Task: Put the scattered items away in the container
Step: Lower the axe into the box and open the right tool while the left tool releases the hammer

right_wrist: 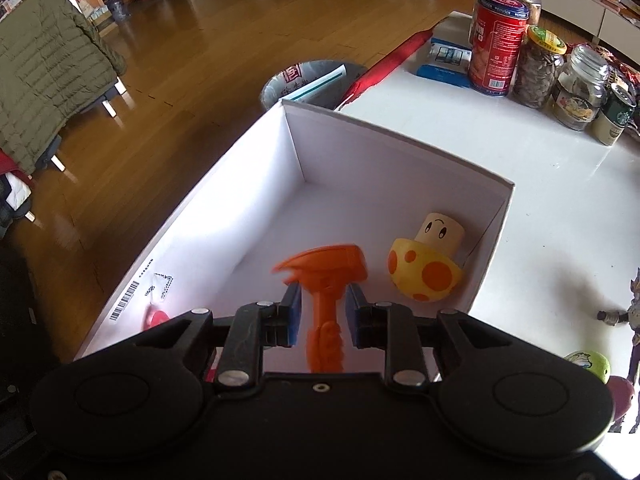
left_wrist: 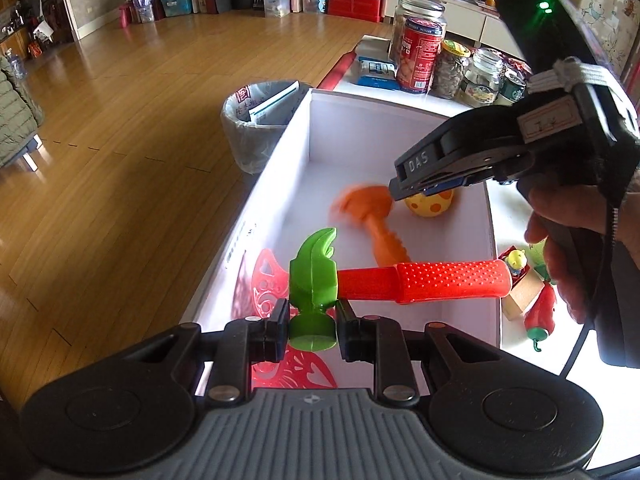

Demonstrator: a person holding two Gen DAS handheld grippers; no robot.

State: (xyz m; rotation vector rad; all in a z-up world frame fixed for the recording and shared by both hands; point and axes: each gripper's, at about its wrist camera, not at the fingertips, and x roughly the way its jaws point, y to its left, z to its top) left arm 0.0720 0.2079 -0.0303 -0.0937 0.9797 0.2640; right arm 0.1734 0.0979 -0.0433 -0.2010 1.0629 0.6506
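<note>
Toy hammer [left_wrist: 400,280] (green head, red handle) pinched in left gripper [left_wrist: 312,326] over white box [left_wrist: 296,136]. Right gripper [right_wrist: 322,316] spread, orange hammer [right_wrist: 326,300] dropping, blurry. Long handle might catch box wall.

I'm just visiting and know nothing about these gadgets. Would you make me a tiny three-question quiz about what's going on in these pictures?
1. True or false: the left gripper has its jaws closed on the green head of the toy hammer.
2. Which toy lies in the white box beside the blurred orange toy hammer? A) yellow spotted mushroom toy B) a blue car C) a teddy bear
3. Fill in: the right gripper has its jaws ____, with the orange hammer between them, not visibly clamped.

Key: 1 true; 2 A; 3 open
</note>
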